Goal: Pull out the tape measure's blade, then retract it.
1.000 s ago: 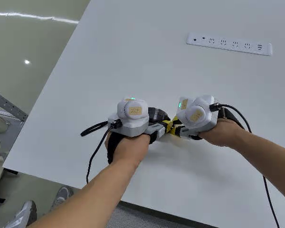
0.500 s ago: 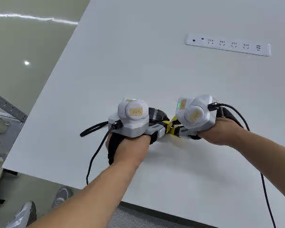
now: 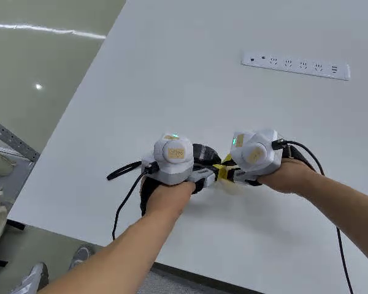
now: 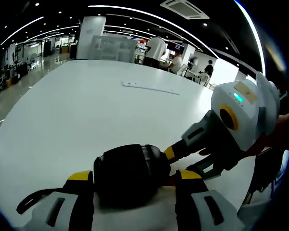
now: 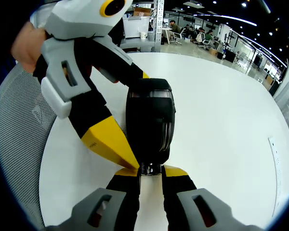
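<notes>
In the head view, the tape measure (image 3: pixel 205 153) sits near the front edge of a smooth white table (image 3: pixel 190 73), with a power strip (image 3: pixel 297 65) well apart. In the left gripper view, my left gripper (image 4: pixel 134 175) clamps it by its 2 flat sides; I judge it hard, fairly heavy and slippery, and an open office lies behind. In the right gripper view, my right gripper (image 5: pixel 150 172) is pinched almost closed on the blade hook (image 5: pixel 150 168), and I expect a thin, springy blade.

I see a big white table (image 3: pixel 172 73), white power strip (image 3: pixel 297 65) on its far side. Glossy grey-green floor (image 3: pixel 43 55) left, metal rack leg (image 3: pixel 9 138) there. Open office behind, ceiling light strips (image 4: pixel 135 7), grey mesh chair (image 5: pixel 17 144), people at far desks (image 5: pixel 175 25).
</notes>
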`<state>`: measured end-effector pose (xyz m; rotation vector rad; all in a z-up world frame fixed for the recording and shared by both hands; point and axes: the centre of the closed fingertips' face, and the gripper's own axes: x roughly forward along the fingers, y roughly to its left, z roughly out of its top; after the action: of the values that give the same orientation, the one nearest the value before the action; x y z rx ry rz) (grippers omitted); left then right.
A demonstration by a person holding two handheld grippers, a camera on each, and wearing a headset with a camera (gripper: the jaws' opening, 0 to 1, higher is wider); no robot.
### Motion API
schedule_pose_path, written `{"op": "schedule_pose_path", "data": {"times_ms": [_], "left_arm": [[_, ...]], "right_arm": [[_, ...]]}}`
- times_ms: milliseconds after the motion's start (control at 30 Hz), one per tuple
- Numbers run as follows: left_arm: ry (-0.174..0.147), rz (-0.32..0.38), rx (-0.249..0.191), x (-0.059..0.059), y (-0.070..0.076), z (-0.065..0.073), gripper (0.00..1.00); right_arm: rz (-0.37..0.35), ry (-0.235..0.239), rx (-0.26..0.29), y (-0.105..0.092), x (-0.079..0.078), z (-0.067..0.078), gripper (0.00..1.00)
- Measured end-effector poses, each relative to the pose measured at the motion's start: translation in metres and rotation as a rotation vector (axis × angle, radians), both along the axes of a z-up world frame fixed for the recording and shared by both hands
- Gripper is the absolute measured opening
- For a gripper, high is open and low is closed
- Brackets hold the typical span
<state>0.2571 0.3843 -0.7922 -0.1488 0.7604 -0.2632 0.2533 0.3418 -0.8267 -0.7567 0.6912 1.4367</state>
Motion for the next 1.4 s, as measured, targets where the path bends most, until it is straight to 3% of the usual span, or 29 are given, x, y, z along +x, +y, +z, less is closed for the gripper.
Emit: {"op": "schedule_pose_path", "data": {"times_ms": [267,567,933,1167,1400], "left_arm": [[0.023,-0.031,0.022,-0.017,0.014,-0.002,0.69],[0.035,-0.055,0.056,-0.039,0.031,-0.002,0.70],[0.011,-0.089,0.065,-0.056,0.044,0.011,0.74],[-0.006,-0.116,0.066,-0.067,0.051,0.027,0.76],[-0.042,-0.136,0.077,-0.081,0.058,0.044,0.79]], "right_arm": [[-0.050,0.003,0.014,-0.006,0.002,0.002,0.15],[-0.116,0.012,0.053,-0.011,0.001,0.019,0.18],[-0.244,0.026,0.123,-0.022,-0.011,0.052,0.24],[-0.340,0.036,0.165,-0.035,-0.027,0.071,0.30],[-0.444,0.035,0.217,-0.051,-0.039,0.093,0.36]]}}
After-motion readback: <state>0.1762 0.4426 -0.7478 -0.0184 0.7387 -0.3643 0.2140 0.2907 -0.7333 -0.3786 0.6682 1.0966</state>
